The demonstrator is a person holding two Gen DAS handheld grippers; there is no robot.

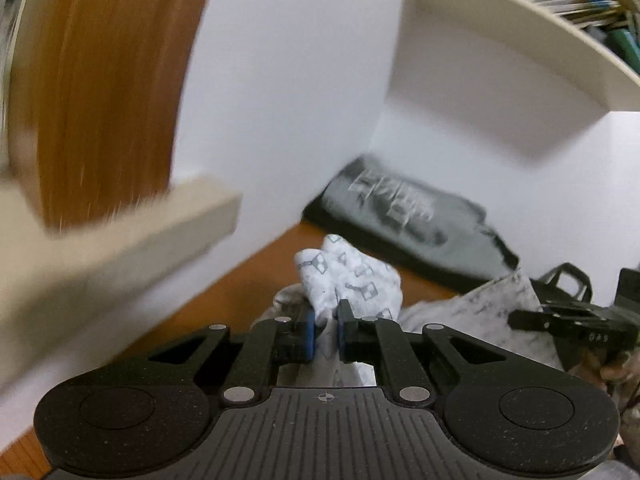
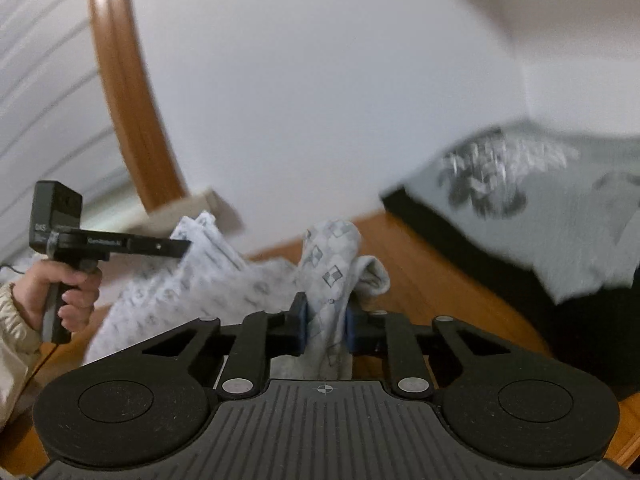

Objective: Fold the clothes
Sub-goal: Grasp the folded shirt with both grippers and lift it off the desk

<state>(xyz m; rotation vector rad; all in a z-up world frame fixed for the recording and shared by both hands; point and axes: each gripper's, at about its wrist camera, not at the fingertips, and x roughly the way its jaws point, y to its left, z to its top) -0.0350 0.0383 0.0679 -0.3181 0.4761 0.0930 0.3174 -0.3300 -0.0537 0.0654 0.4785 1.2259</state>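
A light grey garment with a small square print (image 1: 352, 276) hangs bunched between both grippers above the wooden table (image 1: 248, 280). My left gripper (image 1: 325, 334) is shut on one bunched edge of it, the blue pads pressing the cloth. My right gripper (image 2: 325, 322) is shut on another edge of the same garment (image 2: 332, 256), which drapes leftward. In the right wrist view the left gripper (image 2: 182, 249) shows at the left, held by a hand (image 2: 68, 292), its tip at the cloth. The right gripper (image 1: 520, 318) shows at the right edge of the left wrist view.
A folded grey T-shirt with a dark print (image 1: 404, 216) lies on a black garment against the white wall (image 1: 280, 80) at the back right. A beige ledge (image 1: 132, 232) and a wooden post (image 1: 104, 92) stand at the left. A shelf with papers (image 1: 540, 12) hangs above.
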